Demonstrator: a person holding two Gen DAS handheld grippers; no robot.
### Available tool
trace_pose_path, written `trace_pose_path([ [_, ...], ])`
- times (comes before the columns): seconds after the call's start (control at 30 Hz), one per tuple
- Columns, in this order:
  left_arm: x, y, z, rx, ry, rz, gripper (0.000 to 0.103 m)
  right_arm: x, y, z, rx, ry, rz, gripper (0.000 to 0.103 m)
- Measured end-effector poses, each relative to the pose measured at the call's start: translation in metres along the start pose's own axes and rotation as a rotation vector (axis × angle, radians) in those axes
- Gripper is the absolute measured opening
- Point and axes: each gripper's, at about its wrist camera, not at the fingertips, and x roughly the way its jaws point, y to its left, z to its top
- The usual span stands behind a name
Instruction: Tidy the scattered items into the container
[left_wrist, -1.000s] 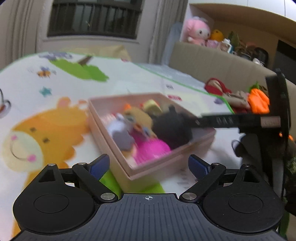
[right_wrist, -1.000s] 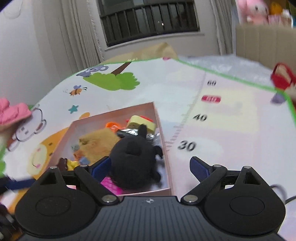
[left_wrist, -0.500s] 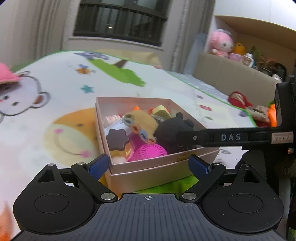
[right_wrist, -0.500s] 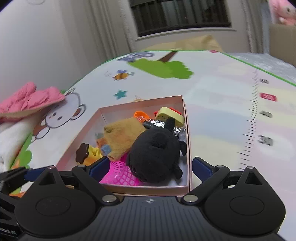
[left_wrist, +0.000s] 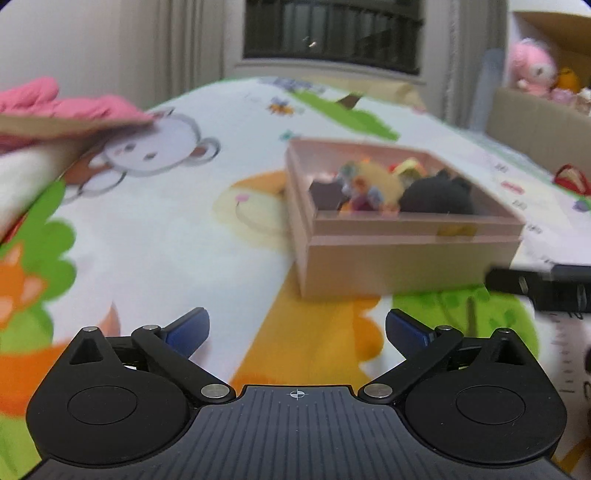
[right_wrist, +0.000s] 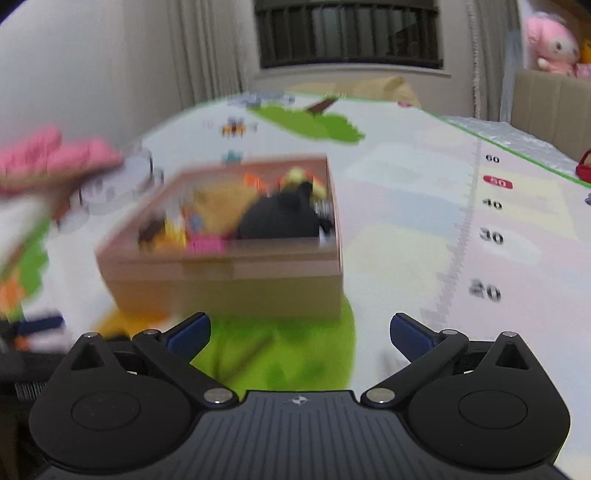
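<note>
Since the earlier frames, the pink box (left_wrist: 402, 236) is seen farther off, both grippers having been drawn back from it. The left gripper (left_wrist: 297, 328) and the right gripper (right_wrist: 300, 330) are opening wide, with nothing between the fingers. Only the left view shows a dark gripper part (left_wrist: 543, 290) at its right edge; only the right view shows the printed number scale (right_wrist: 489, 236). Inside the box on the play mat (left_wrist: 177, 236), a black plush (right_wrist: 284, 218), a tan plush (right_wrist: 218, 203) and small toys are seen, blurred.
</note>
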Motion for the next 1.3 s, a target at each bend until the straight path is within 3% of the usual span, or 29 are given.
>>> trace_pose_path([
  [0.13, 0.004, -0.009, -0.009, 0.033, 0.007, 0.063, 0.103, 0.008, 0.002, -0.011, -0.064, 0.043, -0.044, 0.103],
  [0.3, 0.004, -0.019, -0.013, 0.048, 0.009, 0.014, 0.103, 0.017, -0.001, -0.012, -0.05, 0.072, -0.022, 0.103],
  [0.47, 0.008, -0.014, -0.015, 0.013, 0.02, -0.01, 0.103, 0.012, 0.001, -0.022, -0.031, 0.032, -0.039, 0.103],
  [0.63, 0.007, -0.015, -0.016, 0.021, 0.018, -0.004, 0.103, 0.012, -0.006, -0.024, 0.007, 0.015, -0.008, 0.103],
  [0.8, 0.008, -0.016, -0.016, 0.032, 0.019, 0.005, 0.103, 0.013, 0.002, -0.025, -0.035, 0.018, -0.042, 0.103],
  [1.3, 0.008, -0.015, -0.016, 0.027, 0.02, 0.001, 0.103, 0.014, 0.0, -0.025, -0.028, 0.018, -0.038, 0.103],
])
